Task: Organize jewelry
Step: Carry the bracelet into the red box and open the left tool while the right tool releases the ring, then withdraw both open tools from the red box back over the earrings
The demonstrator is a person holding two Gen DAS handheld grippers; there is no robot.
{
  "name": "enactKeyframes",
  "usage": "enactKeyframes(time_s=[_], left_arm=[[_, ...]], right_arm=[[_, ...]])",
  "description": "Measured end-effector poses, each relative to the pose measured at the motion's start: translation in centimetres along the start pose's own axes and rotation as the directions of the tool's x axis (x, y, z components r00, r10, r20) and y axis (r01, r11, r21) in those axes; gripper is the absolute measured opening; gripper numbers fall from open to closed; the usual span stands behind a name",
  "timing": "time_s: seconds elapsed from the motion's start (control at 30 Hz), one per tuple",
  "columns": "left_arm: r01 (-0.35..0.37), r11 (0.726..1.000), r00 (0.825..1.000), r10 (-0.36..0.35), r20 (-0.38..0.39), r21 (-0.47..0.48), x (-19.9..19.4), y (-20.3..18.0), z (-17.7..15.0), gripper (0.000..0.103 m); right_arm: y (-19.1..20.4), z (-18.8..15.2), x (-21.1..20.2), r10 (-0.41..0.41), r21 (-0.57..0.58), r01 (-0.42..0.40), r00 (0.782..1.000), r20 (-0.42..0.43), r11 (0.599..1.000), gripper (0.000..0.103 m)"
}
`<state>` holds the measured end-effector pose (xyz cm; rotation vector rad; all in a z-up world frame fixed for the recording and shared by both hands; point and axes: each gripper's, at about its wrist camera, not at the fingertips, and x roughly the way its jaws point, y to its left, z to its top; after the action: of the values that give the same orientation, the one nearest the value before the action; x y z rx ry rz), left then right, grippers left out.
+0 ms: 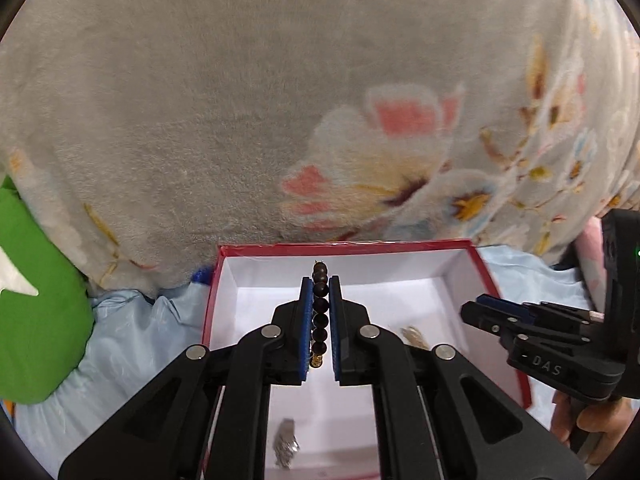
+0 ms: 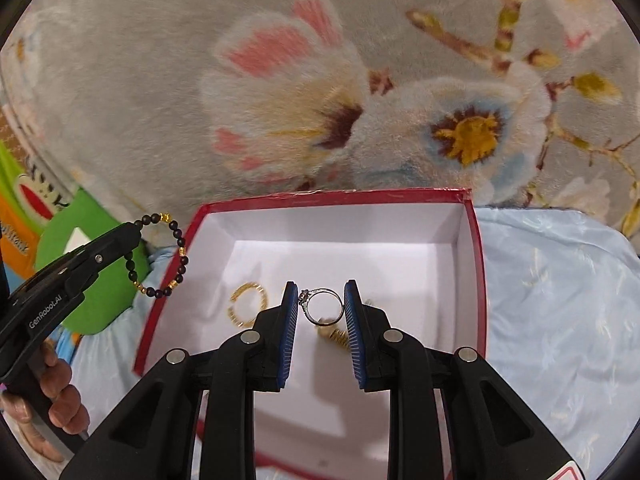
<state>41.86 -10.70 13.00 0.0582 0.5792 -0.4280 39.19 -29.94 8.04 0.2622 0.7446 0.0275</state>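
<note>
Above the red box [image 2: 476, 264], the left gripper [image 1: 321, 312] is clamped edge-on around the bead bracelet [image 1: 321, 312] and the right gripper [image 2: 321, 307] pinches a silver ring [image 2: 323, 306] across its band, apparently for dropping inside.

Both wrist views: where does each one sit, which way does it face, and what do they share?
Left wrist view: on the left gripper, looking forward and down past the beaded bracelet it grips into the red box; the right gripper and a hand show at right.
Right wrist view: on the right gripper, looking down into the box past the silver ring it grips; the left gripper and a hand show at left.
Shared: box, floral blanket, both grippers.
</note>
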Motion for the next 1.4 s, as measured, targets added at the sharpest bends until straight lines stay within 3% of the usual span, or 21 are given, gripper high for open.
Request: enactKeyframes(time_s=[0.17,0.43,0.5,0.57,0.77,0.9,1.07,1.27,1.4], left_arm=[[-0.014,0.999,0.998,0.011,-0.059,-0.044,4.5,1.5,0.4,0.007],[-0.044,0.997,0.996,0.039,-0.086,-0.062,8.0,2.2,-0.2,0.008],[-0.049,0.996,0.996,0.043,-0.074,-0.078,8.4,2.4,-0.4,0.014],[-0.062,0.993,0.996,0.056,-0.07,-0.096,8.6,2.7,-0.6,0.04],[-0.073,0.991,0.997,0.07,-0.036,-0.115,7.7,3.5,-1.3,0.045],[-0.085,0.991,0.996,0.082,-0.033,-0.105,6.0,3.8,-1.8,0.045],[-0.096,0.993,0.995,0.094,-0.034,-0.065,1.9,3.4,-3.5,0.045],[-0.082,0.996,0.994,0.079,-0.075,-0.037,-5.9,2.5,-8.2,0.046],[-0.062,0.998,0.994,0.06,-0.095,-0.018,-11.3,1.8,-11.6,0.058]], right_arm=[[-0.3,1.0,3.0,-0.048,-0.036,0.047,0.999,-0.022,0.998,0.022],[-0.8,1.5,5.9,-0.081,-0.054,0.08,0.996,-0.025,0.995,0.023],[-0.9,1.5,6.0,-0.086,-0.049,0.085,0.996,-0.013,0.995,0.023],[-1.3,1.4,6.1,-0.084,-0.036,0.084,0.996,-0.009,0.996,0.023],[-1.5,0.7,5.3,-0.078,-0.043,0.078,0.997,0.003,0.996,0.024],[-1.7,0.0,3.7,-0.066,-0.033,0.067,0.998,0.021,0.997,0.024],[-0.9,-2.1,-1.2,-0.052,-0.056,0.056,0.997,0.062,0.997,0.025],[0.4,-8.4,-10.4,-0.041,-0.107,0.051,0.995,0.094,0.993,0.026],[0.7,-13.7,-15.8,-0.041,-0.118,0.052,0.995,0.091,0.992,0.026]])
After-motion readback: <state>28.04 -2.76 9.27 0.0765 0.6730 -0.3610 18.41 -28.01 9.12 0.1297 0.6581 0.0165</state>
